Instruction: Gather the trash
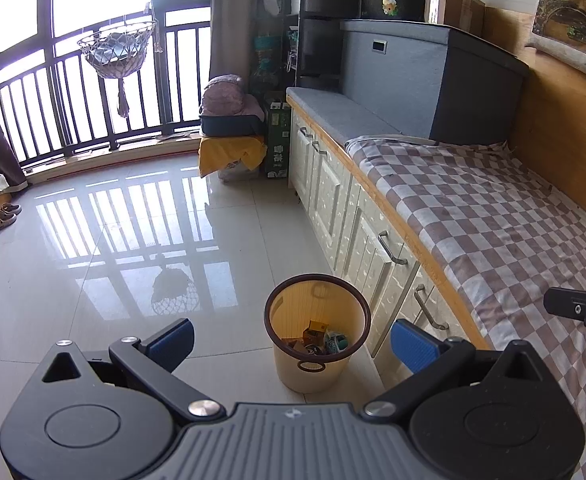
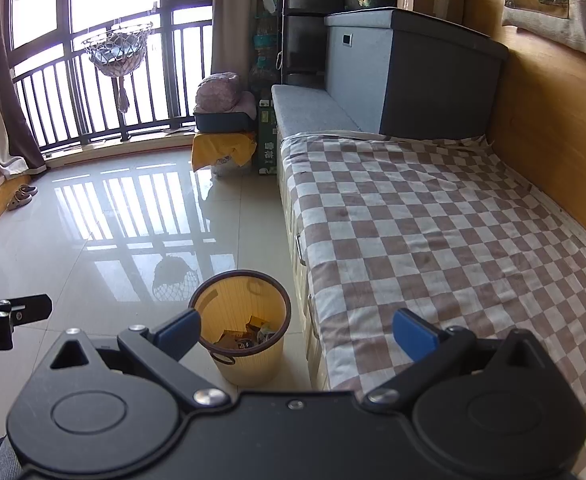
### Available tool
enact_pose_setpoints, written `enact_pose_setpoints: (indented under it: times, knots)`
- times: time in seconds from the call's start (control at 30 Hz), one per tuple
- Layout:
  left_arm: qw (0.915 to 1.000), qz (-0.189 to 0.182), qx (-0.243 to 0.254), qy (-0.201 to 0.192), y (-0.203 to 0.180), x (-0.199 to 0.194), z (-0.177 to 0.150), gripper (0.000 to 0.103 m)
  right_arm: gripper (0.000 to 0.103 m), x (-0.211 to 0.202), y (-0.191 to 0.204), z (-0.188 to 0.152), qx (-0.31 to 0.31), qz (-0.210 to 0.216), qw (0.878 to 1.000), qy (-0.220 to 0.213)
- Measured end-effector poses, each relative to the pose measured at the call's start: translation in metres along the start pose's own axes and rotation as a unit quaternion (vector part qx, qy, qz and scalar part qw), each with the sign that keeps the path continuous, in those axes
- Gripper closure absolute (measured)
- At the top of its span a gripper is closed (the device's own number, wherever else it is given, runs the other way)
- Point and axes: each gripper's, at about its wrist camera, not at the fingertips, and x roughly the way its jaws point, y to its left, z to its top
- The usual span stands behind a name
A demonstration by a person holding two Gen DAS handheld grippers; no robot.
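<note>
Over on the left the tiled floor (image 1: 93, 240) shines under the window and carries nothing that looks like rubbish, only a pair of slippers (image 1: 4, 216) by the curtain. The left gripper (image 1: 293, 340) hangs above the floor with its blue pads spread wide and nothing between them. Just past it, close against the white cabinet doors (image 1: 333, 200), stands the bin (image 1: 317, 332), a small cream plastic one with a dark rim and a ring handle on its near side. Down in the bottom lie a few pieces of trash (image 1: 323, 340): what looks like small cartons and crumpled wrappers, too jumbled to tell apart. I would judge all of it light and easily crushed, the cartons stiff enough at an edge to pinch, the wrappers soft and likely to slip unless taken at a bunched fold. The bin itself looks light too, and might tip or slide on those glossy tiles if nudged; its rim or the ring handle seems the surest place to take it. Further right the right gripper (image 2: 296, 334) hovers over the edge of the bed, likewise spread and holding nothing. The checked bedcover (image 2: 433, 220) beyond it lies flat, and I can see no litter on it.
</note>
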Motion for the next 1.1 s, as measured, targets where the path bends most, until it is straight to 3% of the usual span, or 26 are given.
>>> enact_pose_setpoints:
  times: [1.1]
  knots:
    - [1.0, 0.0, 0.0, -0.003, -0.0007, -0.002, 0.0013, 0.0, 0.0, -0.0035, -0.0033, -0.0012, 0.002, -0.001, 1.0, -0.004]
